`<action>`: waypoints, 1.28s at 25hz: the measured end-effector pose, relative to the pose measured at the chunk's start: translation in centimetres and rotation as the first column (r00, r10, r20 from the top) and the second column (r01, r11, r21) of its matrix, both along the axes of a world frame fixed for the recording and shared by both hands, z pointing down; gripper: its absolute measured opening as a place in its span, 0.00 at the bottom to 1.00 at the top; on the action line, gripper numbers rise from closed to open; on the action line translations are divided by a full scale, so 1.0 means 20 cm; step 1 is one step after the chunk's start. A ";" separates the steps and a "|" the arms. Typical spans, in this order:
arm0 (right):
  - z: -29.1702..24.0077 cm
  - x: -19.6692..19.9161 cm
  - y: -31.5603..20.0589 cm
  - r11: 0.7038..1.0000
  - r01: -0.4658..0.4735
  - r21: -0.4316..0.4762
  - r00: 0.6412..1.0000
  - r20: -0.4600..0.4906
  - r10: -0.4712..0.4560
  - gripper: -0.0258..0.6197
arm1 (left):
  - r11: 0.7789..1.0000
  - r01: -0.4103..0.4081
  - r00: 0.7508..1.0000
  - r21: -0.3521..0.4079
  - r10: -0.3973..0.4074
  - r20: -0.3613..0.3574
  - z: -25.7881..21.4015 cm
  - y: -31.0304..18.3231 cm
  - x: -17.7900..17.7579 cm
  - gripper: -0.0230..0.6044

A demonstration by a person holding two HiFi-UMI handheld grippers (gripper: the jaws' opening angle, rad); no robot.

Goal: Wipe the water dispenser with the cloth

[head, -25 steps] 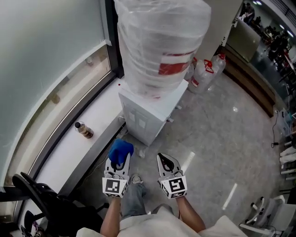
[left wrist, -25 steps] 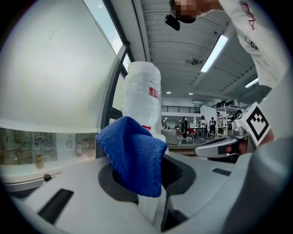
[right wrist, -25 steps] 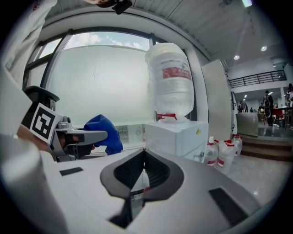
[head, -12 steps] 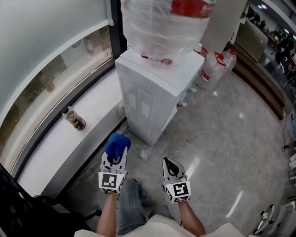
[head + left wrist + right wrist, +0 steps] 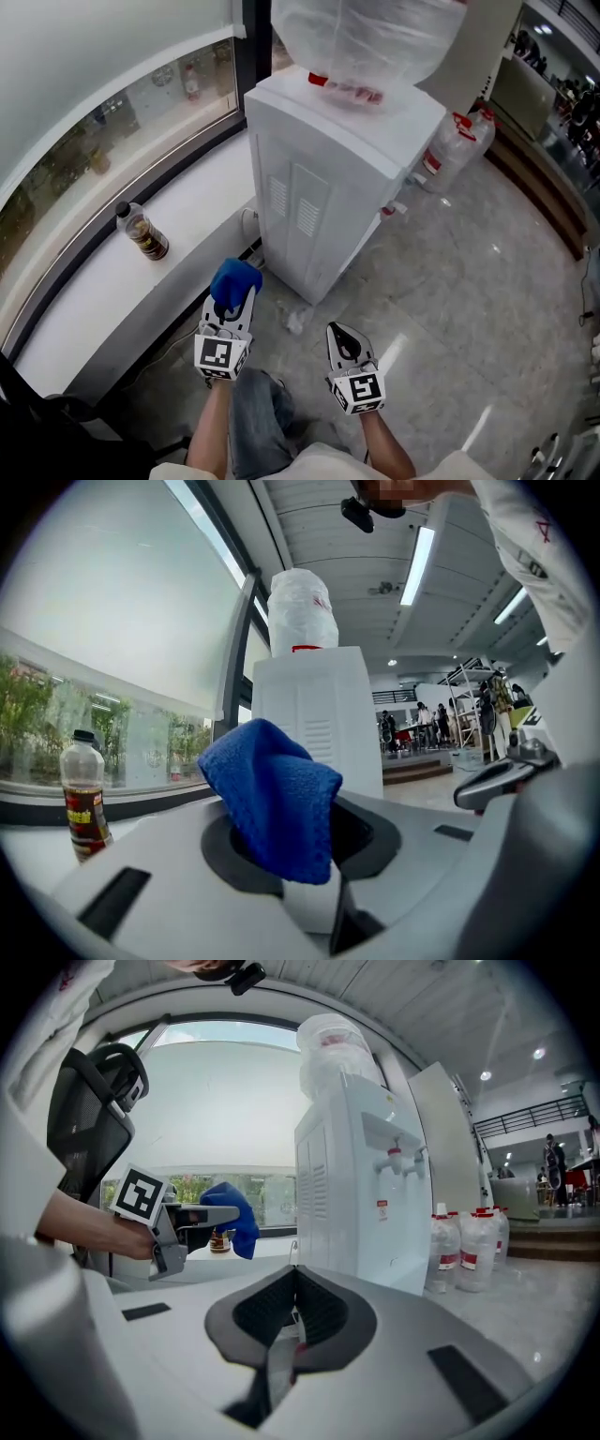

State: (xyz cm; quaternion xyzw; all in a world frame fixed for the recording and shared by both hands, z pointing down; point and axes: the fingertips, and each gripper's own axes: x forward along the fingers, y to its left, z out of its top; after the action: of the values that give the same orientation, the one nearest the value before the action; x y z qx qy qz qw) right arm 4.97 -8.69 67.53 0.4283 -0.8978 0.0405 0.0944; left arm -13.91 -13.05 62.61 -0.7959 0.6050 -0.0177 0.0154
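Since the cloth point(image 5: 236, 279) is clear of the water dispenser point(image 5: 323, 178), stage: approach, wiping not begun.
Left gripper point(image 5: 228, 314): clamped on the cloth, bunched ahead of the tips to meet the surface first.
Right gripper point(image 5: 340, 339): jaws together, nothing between; held low, likely to keep clear.
Water dispenser: upright, near, beside window ledge point(image 5: 112, 300).

Your cloth point(image 5: 272, 799) is covering the jaw tips of the left gripper point(image 5: 231, 305), hiding where they are meeting. The head view's top edge is cutting off the wrapped jug point(image 5: 370, 37) on the water dispenser point(image 5: 328, 187). The sill bottle point(image 5: 142, 232) is showing a label too small to read.
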 end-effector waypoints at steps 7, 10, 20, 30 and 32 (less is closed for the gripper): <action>0.10 0.03 0.00 0.999 0.021 -0.028 1.000 -0.006 -0.022 0.06 | 1.000 0.007 0.999 -0.004 -0.007 0.034 0.08 -0.08 -0.01 0.21; 0.11 0.08 0.01 0.999 0.023 -0.028 1.000 -0.012 -0.024 0.06 | 1.000 0.001 0.999 -0.007 -0.001 0.034 0.12 -0.20 -0.07 0.21; 0.20 0.22 0.00 0.998 -0.001 -0.061 0.999 -0.054 -0.003 0.06 | 0.995 0.027 0.999 -0.092 -0.023 0.047 0.28 -0.65 -0.22 0.21; 0.27 0.33 -0.03 0.997 -0.034 -0.076 0.995 -0.092 0.027 0.06 | 0.997 -0.038 0.995 -0.065 0.044 0.093 0.21 -0.91 -0.07 0.21; 0.27 0.33 -0.03 0.997 -0.034 -0.074 0.995 -0.092 0.027 0.06 | 0.997 -0.051 0.995 -0.056 0.056 0.087 0.19 -0.91 -0.01 0.21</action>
State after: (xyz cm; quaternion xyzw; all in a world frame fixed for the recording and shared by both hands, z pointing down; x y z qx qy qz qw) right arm 11.59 -9.30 72.94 0.4393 -0.8838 0.0565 0.1506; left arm -14.13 -31.20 66.48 -0.8102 0.5816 -0.0689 0.0215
